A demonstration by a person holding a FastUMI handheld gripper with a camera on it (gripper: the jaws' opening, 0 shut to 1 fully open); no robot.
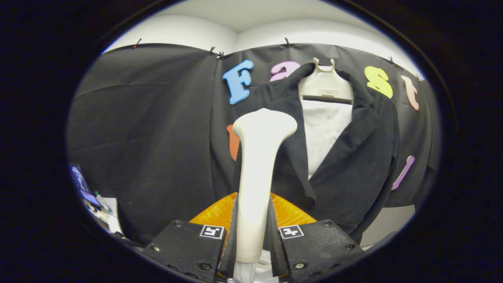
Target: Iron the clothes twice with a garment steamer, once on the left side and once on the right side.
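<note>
In the gripper view, the gripper [251, 239] has its fingers [230, 239] clenched on the handle of the garment steamer [257, 157], one pressing each side of the pale shaft. The steamer rises straight up between them, its flared head at the top. Beyond it a dark jacket [353, 157] hangs on a pale hanger [325, 84] against the booth's black wall, open at the front over a white shirt [326, 129]. The steamer head stands before the jacket's left-hand lapel as seen here; whether it touches the cloth I cannot tell, since the fisheye flattens depth.

Judging progress: the steamer is picked up and brought to the garment, so the grasp is done. The head sits high on one side, which suggests a first pass is starting or under way. The other side seems left to do.
</note>
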